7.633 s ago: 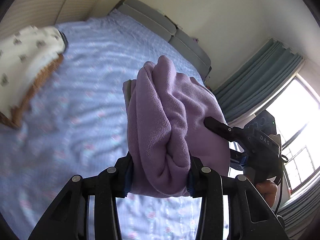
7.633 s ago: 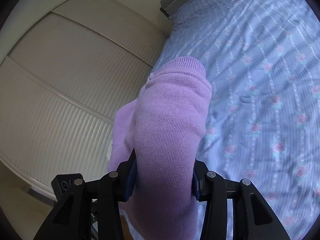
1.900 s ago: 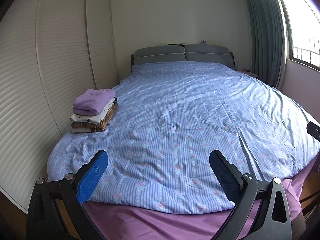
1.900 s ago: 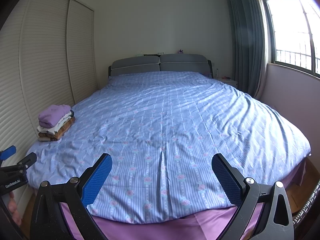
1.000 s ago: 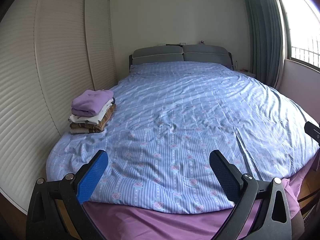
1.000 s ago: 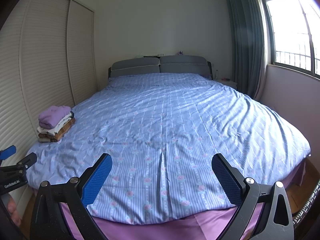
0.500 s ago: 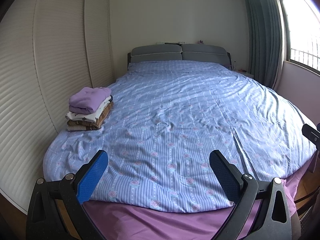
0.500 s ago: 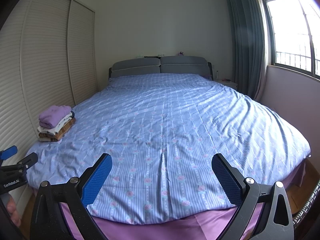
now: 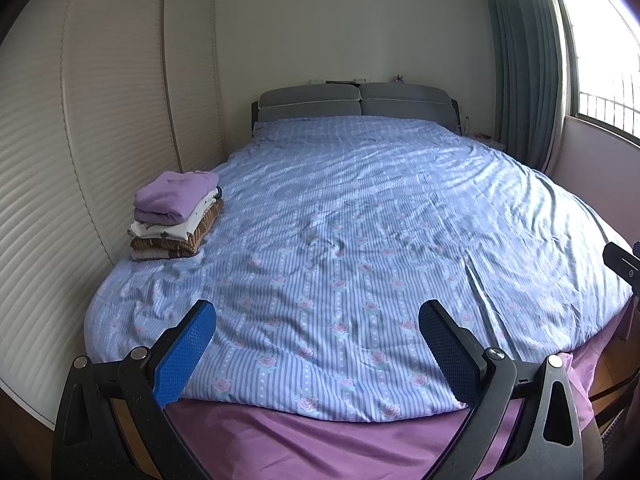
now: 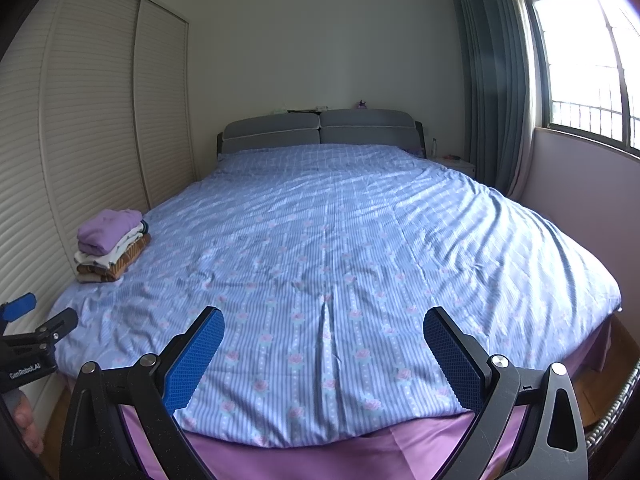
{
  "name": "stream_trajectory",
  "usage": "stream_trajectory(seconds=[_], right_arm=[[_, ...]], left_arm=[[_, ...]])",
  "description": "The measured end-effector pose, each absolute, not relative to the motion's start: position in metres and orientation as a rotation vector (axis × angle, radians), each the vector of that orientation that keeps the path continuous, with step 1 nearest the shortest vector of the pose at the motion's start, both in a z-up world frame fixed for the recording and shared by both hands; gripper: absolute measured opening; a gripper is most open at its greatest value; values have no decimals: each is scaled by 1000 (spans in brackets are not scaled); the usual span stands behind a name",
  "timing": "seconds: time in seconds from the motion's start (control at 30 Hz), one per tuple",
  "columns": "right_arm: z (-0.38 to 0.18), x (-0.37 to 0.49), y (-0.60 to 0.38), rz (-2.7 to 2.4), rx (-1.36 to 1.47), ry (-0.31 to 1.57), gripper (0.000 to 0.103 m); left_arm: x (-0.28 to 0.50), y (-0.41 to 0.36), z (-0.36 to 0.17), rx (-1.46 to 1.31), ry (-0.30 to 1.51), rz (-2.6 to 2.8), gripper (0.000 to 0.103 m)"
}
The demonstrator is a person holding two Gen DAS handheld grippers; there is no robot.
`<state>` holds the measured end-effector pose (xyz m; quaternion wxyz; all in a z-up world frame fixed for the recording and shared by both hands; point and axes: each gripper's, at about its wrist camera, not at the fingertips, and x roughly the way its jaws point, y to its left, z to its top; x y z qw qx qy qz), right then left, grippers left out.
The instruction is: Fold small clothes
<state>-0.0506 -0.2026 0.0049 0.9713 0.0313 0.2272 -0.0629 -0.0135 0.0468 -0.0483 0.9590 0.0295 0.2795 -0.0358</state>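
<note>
A stack of folded clothes [image 9: 176,216] rests on the bed's left edge, with a folded lilac sweater [image 9: 176,194] on top, a white printed piece under it and a brown knit at the bottom. The same stack of folded clothes [image 10: 112,246] shows at left in the right wrist view. My left gripper [image 9: 318,316] hangs open over the foot of the bed, nothing between its blue pads. My right gripper [image 10: 324,322] is open too, also at the foot, well away from the stack. The left gripper's tip [image 10: 36,320] shows at the left border.
A wide bed with a blue striped rose-print cover [image 9: 360,220] fills the room; a purple sheet [image 9: 340,440] hangs at its foot. A slatted wardrobe [image 9: 80,140] lines the left side. A grey headboard [image 9: 352,102], dark curtains [image 10: 492,100] and a window [image 10: 584,64] stand behind and right.
Earlier both grippers held the lilac sweater; now it lies atop the stack and both are open at the bed's foot. In the last second the left view shifted slightly; the right barely moved.
</note>
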Motion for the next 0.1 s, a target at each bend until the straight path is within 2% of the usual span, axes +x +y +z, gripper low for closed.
stream_trajectory(seconds=[0.1], right_arm=[[4,-51,-203,-129,60,459,101]], left_arm=[[-13,45,-49,72,564,-75,103]])
